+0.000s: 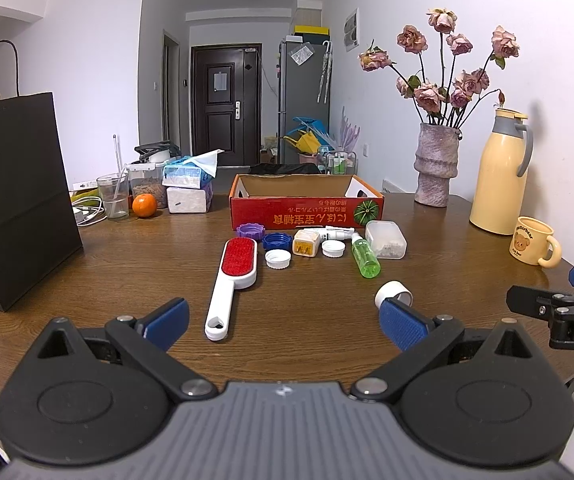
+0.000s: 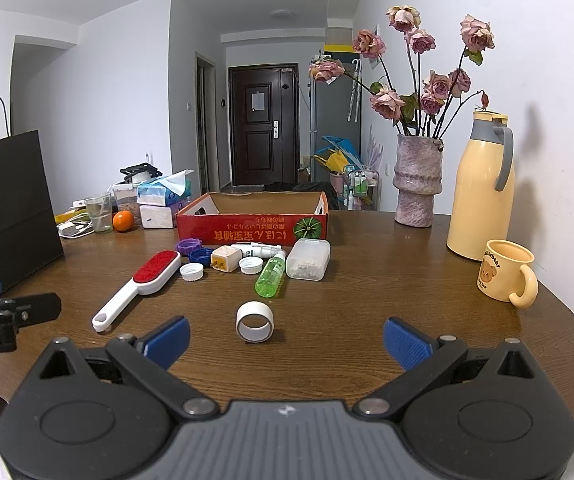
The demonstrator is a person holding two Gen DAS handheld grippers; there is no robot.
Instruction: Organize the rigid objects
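Observation:
A red open cardboard box (image 1: 307, 210) (image 2: 253, 230) stands at the table's far middle. In front of it lie a red-and-white lint brush (image 1: 233, 280) (image 2: 137, 288), a green bottle (image 1: 365, 258) (image 2: 271, 276), a clear plastic case (image 1: 386, 239) (image 2: 309, 259), a white charger plug (image 1: 306, 243) (image 2: 226, 258), a white spray tube (image 2: 255, 249), and several bottle caps (image 1: 278, 259) (image 2: 192, 271). A white tape roll (image 2: 255, 322) (image 1: 394, 292) stands nearest. My left gripper (image 1: 283, 320) and right gripper (image 2: 285, 340) are open and empty, low over the table's near edge.
A black paper bag (image 1: 15, 200) stands left. A glass (image 1: 113, 196), an orange (image 1: 144, 205) and tissue packs (image 1: 189, 188) sit back left. A vase of dried roses (image 2: 417, 180), a yellow thermos (image 2: 483, 200) and a bear mug (image 2: 507, 276) stand right.

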